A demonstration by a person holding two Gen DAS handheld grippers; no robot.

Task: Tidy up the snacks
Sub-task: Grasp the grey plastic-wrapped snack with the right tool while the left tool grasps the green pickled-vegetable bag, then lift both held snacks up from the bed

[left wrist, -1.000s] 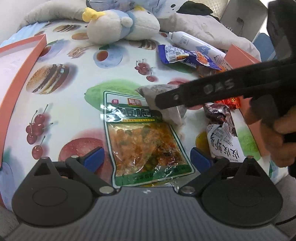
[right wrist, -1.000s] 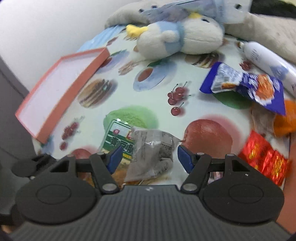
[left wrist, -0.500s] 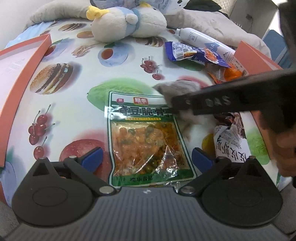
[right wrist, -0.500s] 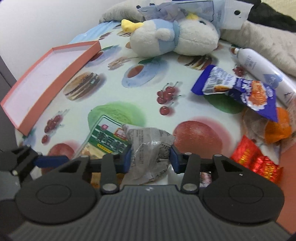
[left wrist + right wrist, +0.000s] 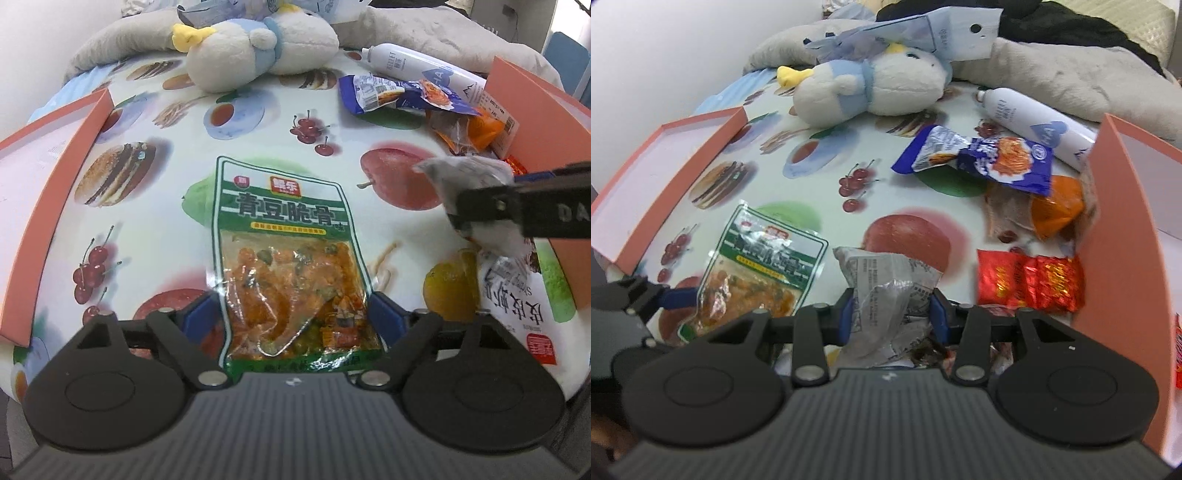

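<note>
On the fruit-printed desk lie two orange boxes. The right gripper clamps one grey packet; the left gripper's jaws are closing around one green pouch.

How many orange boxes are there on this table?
2. One orange box lies open on the left; the other orange box sits on the right, beside the red packets. Others may lie out of view.
</note>
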